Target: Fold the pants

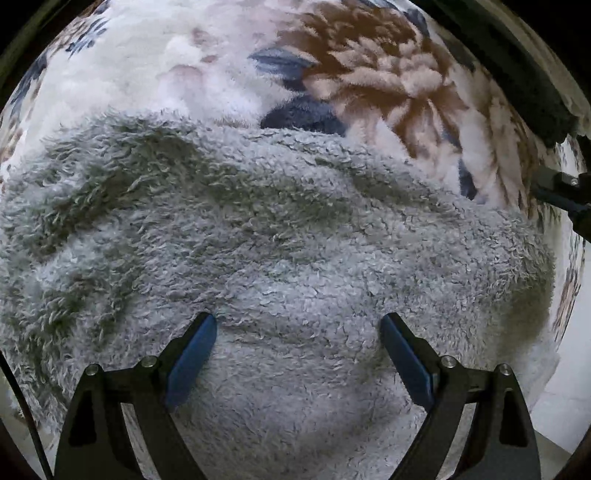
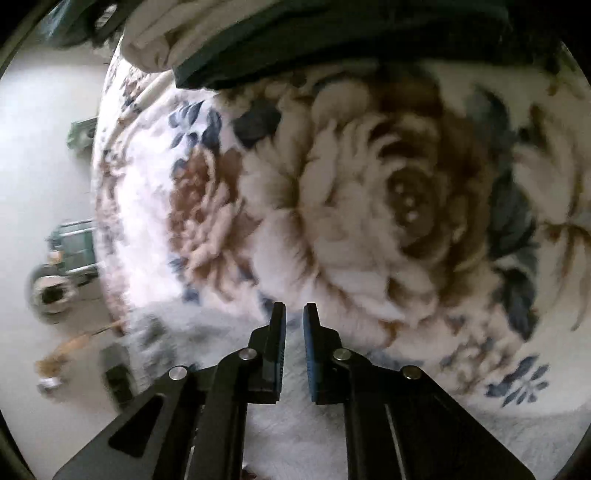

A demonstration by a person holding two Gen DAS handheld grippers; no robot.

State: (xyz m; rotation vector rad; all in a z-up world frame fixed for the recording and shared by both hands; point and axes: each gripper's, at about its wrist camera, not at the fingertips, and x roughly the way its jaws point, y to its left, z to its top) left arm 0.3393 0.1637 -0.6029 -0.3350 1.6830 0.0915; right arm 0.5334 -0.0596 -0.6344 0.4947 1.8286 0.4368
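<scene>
Spreading wide, the left gripper [image 1: 298, 325] jaws hang over the grey fleece pants [image 1: 258, 229], which fill the view between and beyond them, touching neither pad clearly. The right gripper [image 2: 294, 317] jaws are nearly together, nothing visibly pinched; pale fleece lies blurred beneath them. Beyond spreads a floral blanket [image 2: 369, 192]; dark cloth [image 2: 332, 33] is cut off above.

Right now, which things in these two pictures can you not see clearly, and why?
- Pants, left wrist view: they fill the frame, cut off at its edges, so their shape and folds stay unknown.
- Right gripper, right wrist view: the jaws stand nearly closed with a narrow gap; whether they pinch fabric is unclear.
- Floor objects, right wrist view: blurred, not identifiable.
- Dark cloth, right wrist view: cut by the top edge.
</scene>
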